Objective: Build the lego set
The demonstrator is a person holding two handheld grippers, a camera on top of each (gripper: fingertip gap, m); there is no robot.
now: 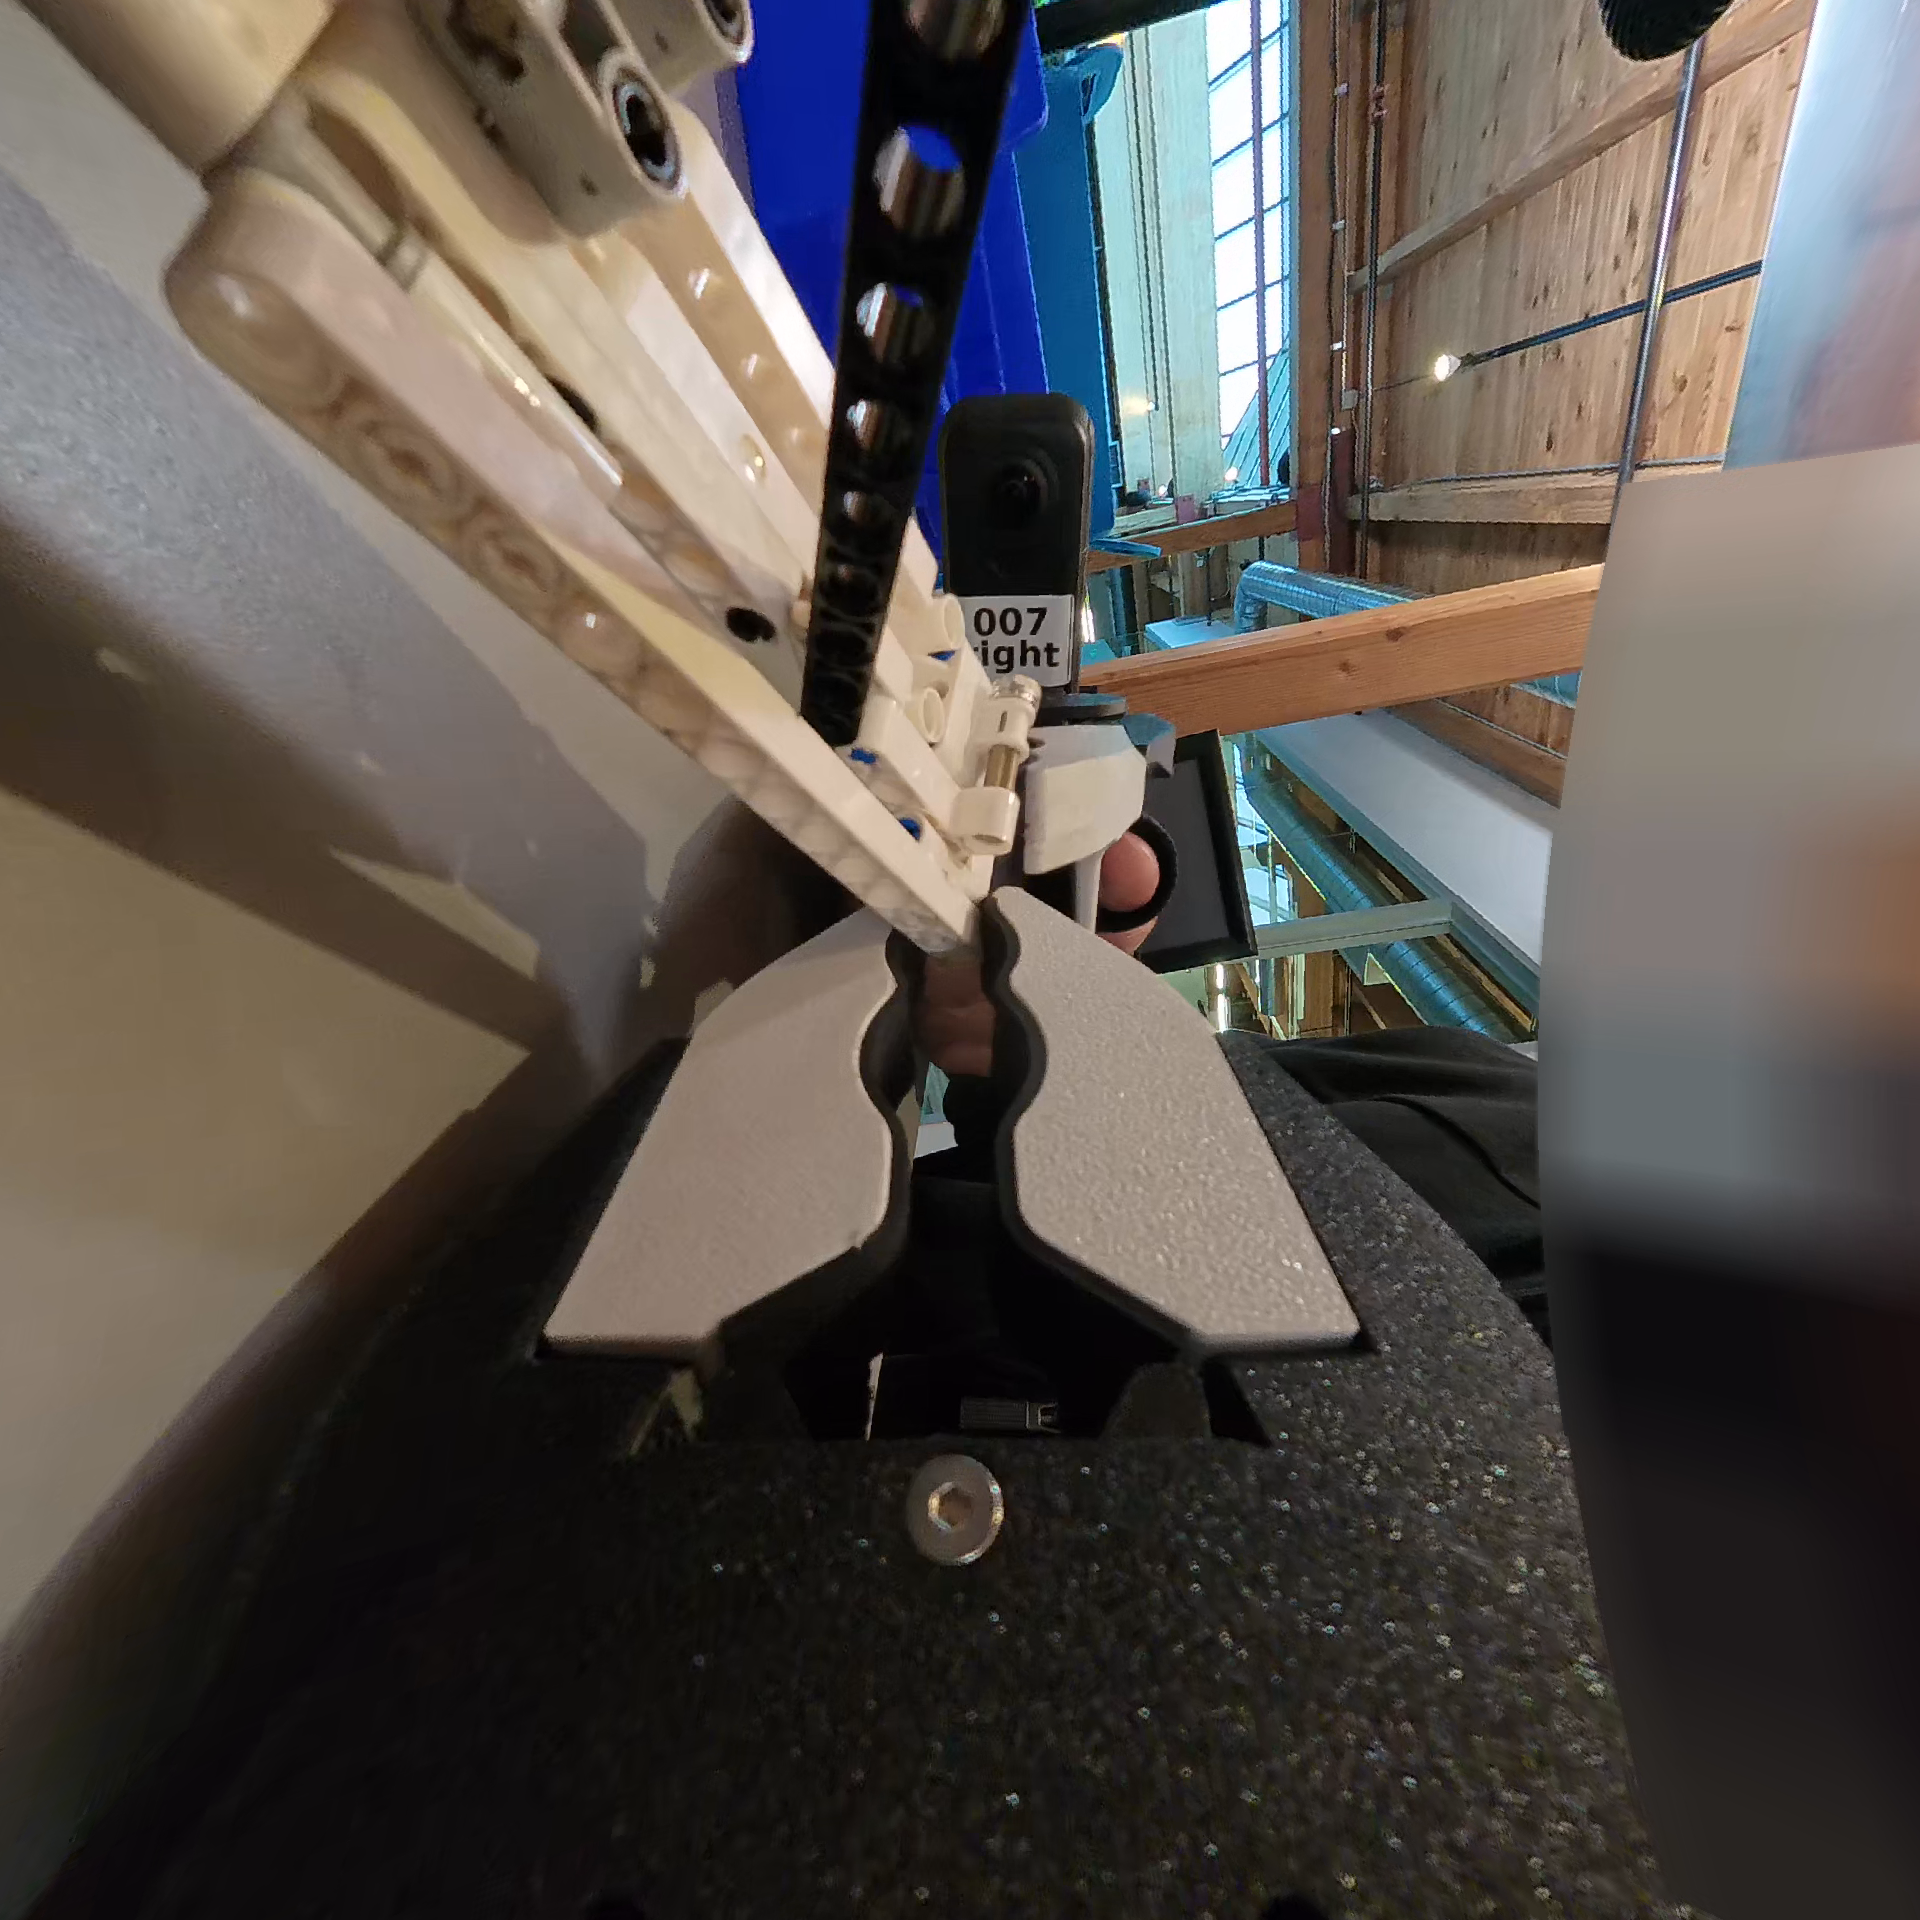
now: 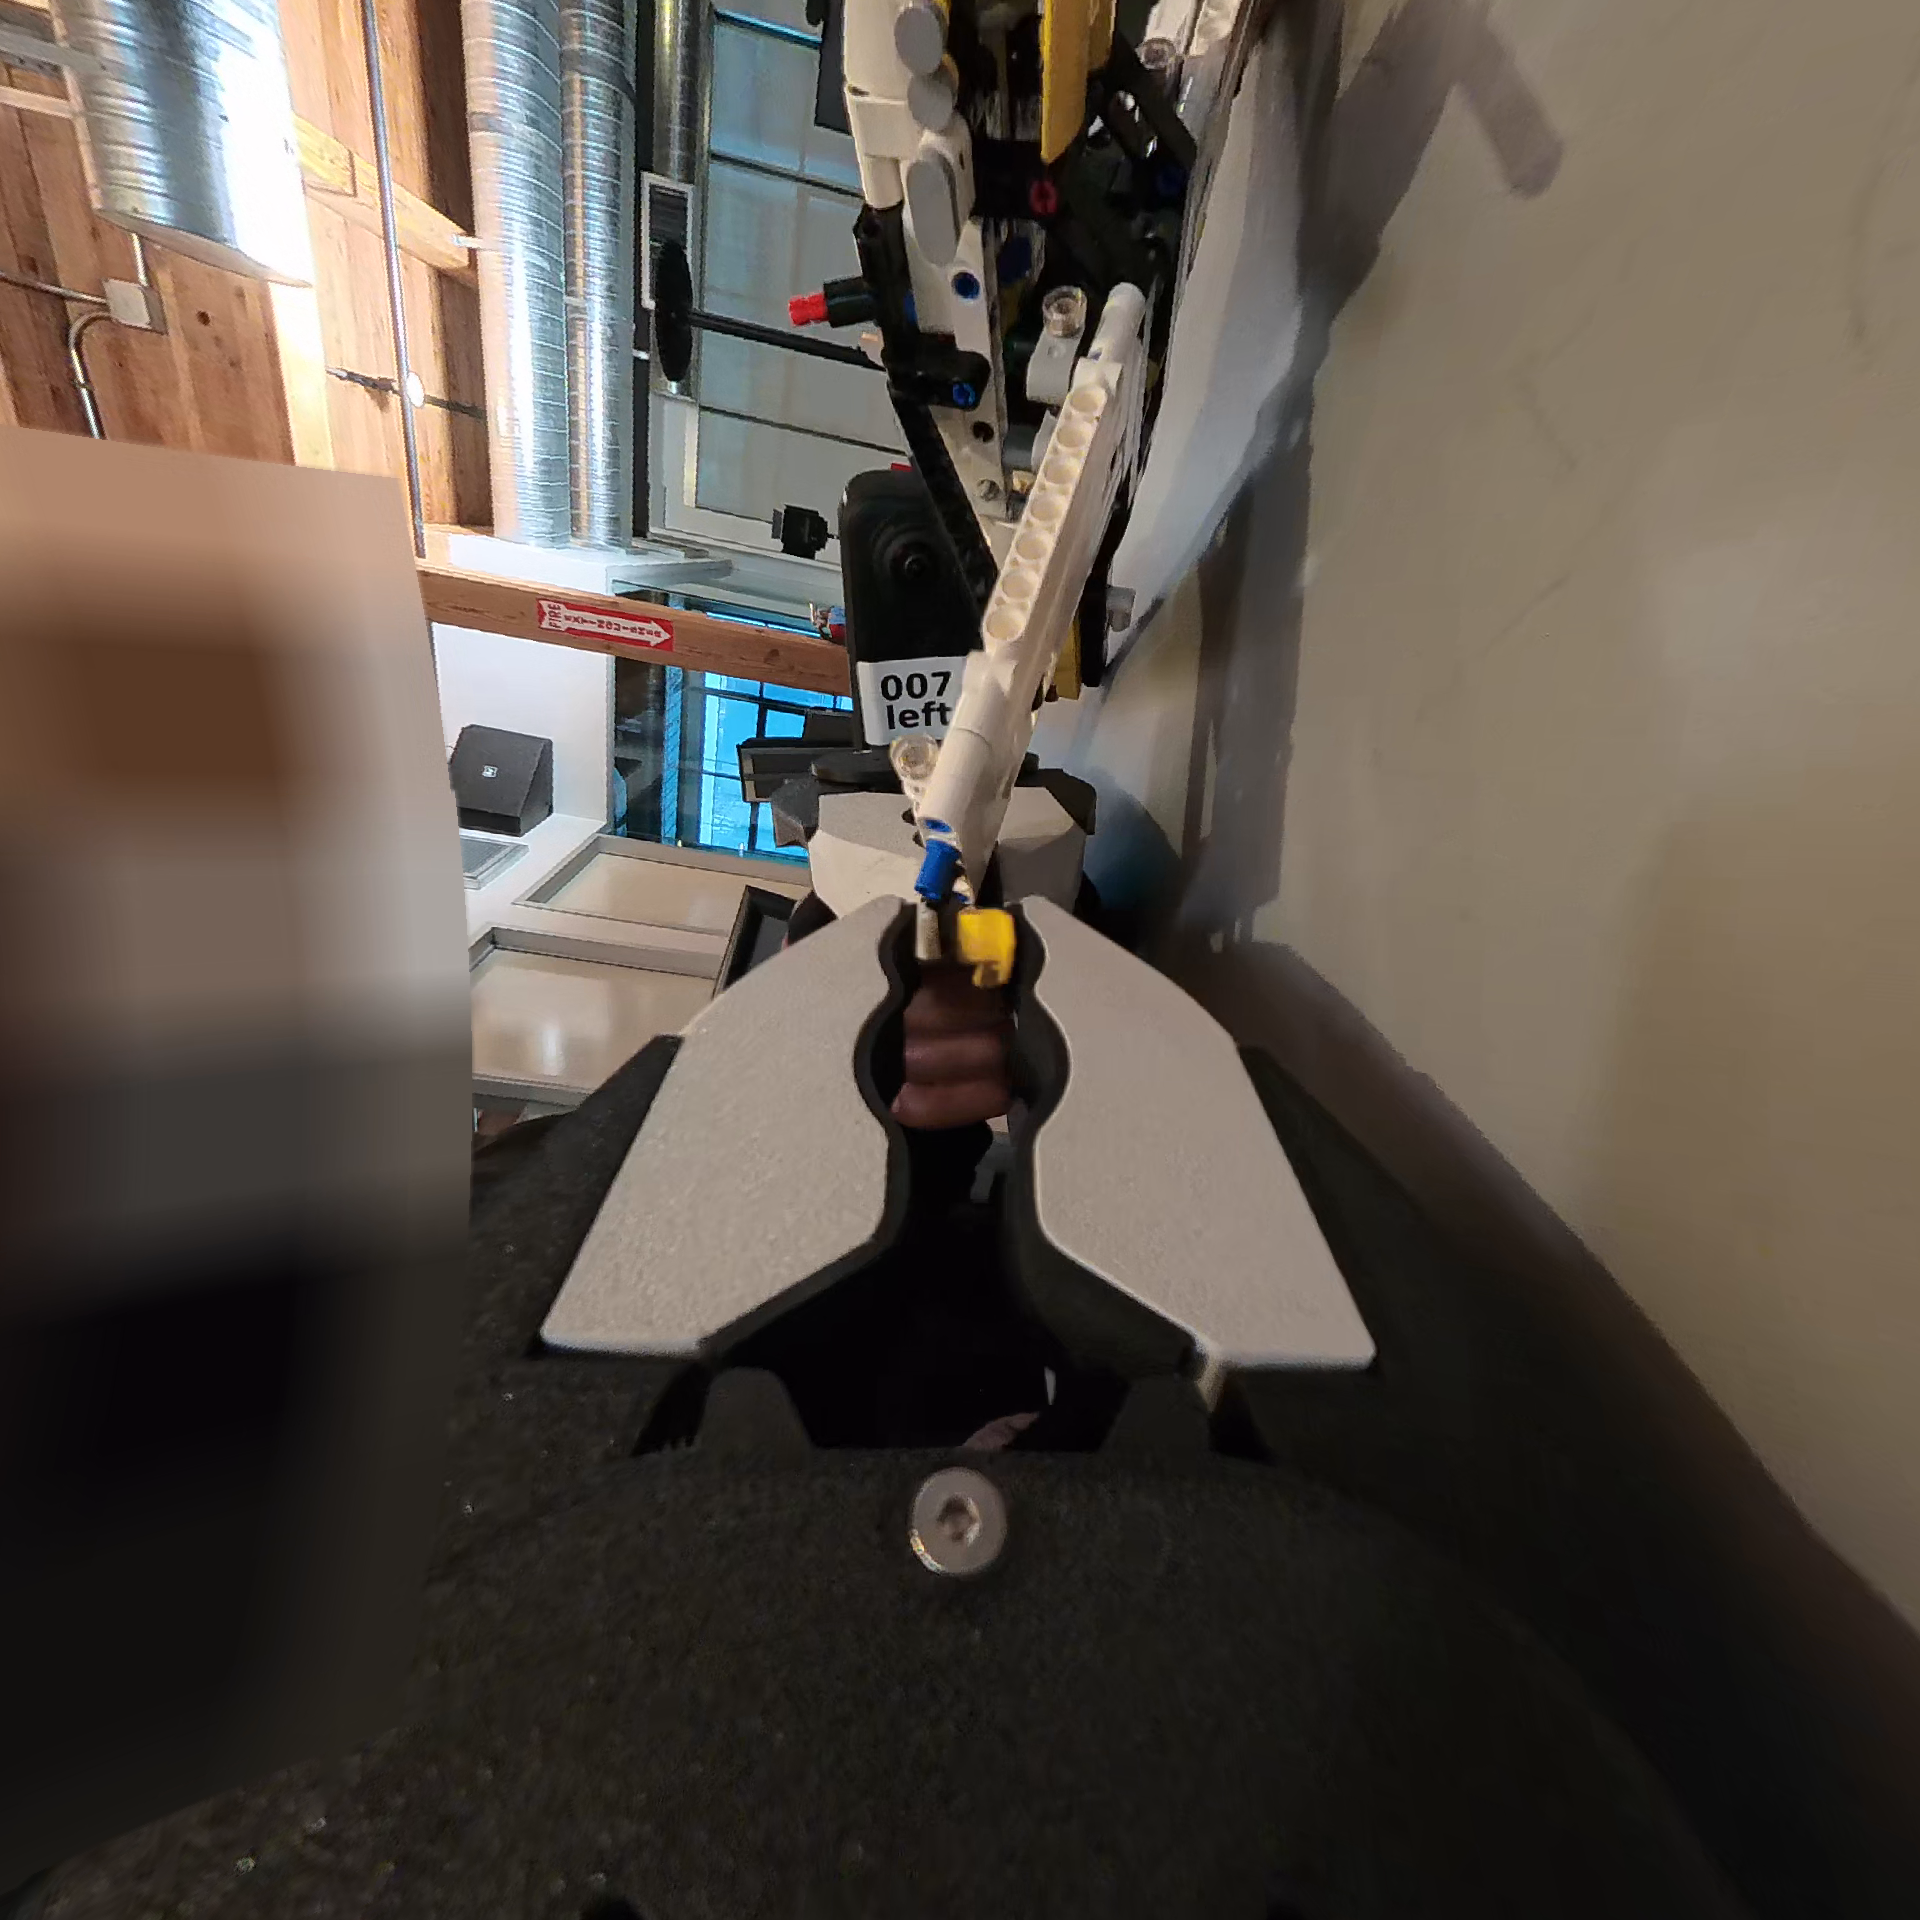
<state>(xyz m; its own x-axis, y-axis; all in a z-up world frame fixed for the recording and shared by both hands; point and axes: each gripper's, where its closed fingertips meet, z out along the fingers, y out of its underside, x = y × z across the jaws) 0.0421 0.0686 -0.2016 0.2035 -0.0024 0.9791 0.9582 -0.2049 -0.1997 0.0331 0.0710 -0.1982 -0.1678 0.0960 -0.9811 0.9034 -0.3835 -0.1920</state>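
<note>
Left gripper (image 1: pixel 951 935) fingers pinch white perforated plastic beam (image 1: pixel 582 623); right gripper (image 2: pixel 961 935) fingers clamp small yellow plastic connector (image 2: pixel 985 940) at 12 o'clock. Risk: twisting could pop joints.

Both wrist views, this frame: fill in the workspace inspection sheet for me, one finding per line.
Surface: pale tabletop, seen edge-on.
Job's things: white holed beam of a brick-built model; black holed beam; yellow piece.
Clutter: blue bin.
Grippers: left gripper pinches the white beam's end; right gripper closed around the yellow piece and a pale pin.
Cables: nothing seen.
Surroundings: wooden walls, metal ducts, windows.
</note>
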